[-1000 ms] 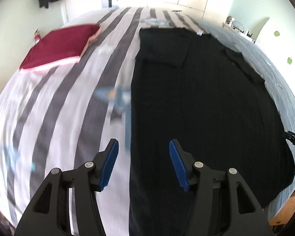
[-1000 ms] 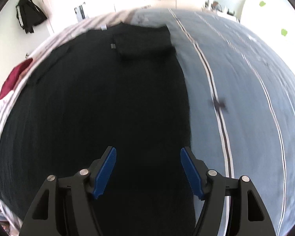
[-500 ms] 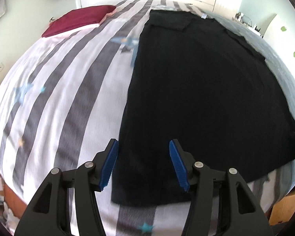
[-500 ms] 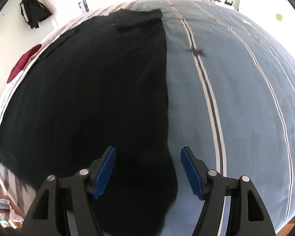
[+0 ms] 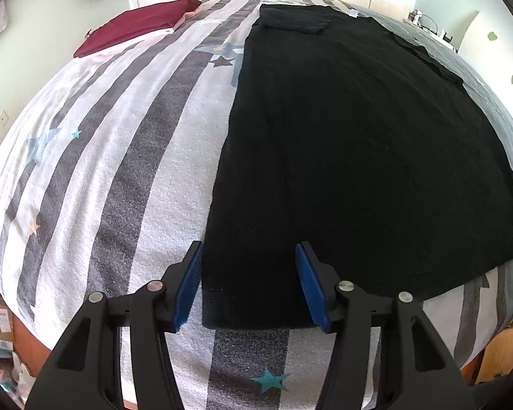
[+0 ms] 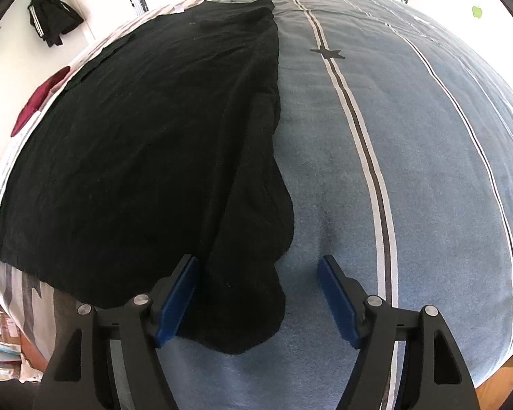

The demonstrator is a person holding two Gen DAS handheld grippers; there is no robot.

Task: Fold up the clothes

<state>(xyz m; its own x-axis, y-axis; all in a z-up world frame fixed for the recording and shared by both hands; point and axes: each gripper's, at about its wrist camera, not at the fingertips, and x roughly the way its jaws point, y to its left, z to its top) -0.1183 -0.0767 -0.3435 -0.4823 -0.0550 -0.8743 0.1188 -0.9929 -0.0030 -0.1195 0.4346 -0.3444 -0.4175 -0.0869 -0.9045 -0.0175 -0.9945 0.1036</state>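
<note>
My left gripper is closing, my right gripper opening — both spread astride near corners of the flat black cotton garment on the striped bedspread.

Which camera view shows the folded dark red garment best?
The left wrist view: the dark red garment lies whole on the striped bedcover. The right wrist view shows only a sliver of it beyond the black garment.

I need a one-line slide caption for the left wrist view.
Left claw, closing, frames the near corner of a black shirt spread on a striped bed.
</note>
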